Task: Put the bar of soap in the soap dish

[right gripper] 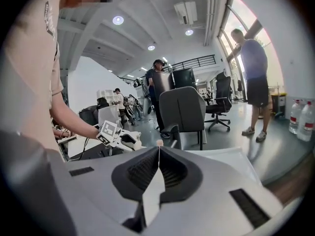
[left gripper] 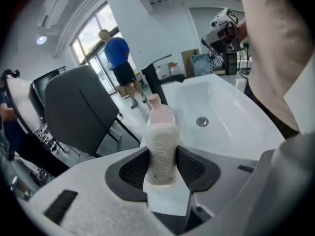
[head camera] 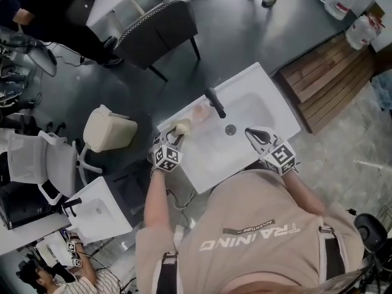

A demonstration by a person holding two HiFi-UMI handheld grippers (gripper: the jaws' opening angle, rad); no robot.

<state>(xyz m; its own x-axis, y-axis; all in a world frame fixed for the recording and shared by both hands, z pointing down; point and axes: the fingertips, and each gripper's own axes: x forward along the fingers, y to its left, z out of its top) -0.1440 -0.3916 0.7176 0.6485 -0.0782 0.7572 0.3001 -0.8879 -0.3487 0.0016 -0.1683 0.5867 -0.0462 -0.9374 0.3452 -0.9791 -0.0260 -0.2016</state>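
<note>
My left hand-held gripper (left gripper: 162,167) pinches the bar of soap (left gripper: 161,149) near the soap dish (left gripper: 160,115). It is not yet placed. My right hand-held gripper (right gripper: 157,173) is pressed together, empty.

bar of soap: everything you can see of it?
The bar of soap is pale cream and oblong with rounded ends, with embossed lettering along the face that shows. It stands on edge, clamped near one end between the dark ribbed pads of the left gripper. The rest sticks out forward over the white sink rim.
</note>
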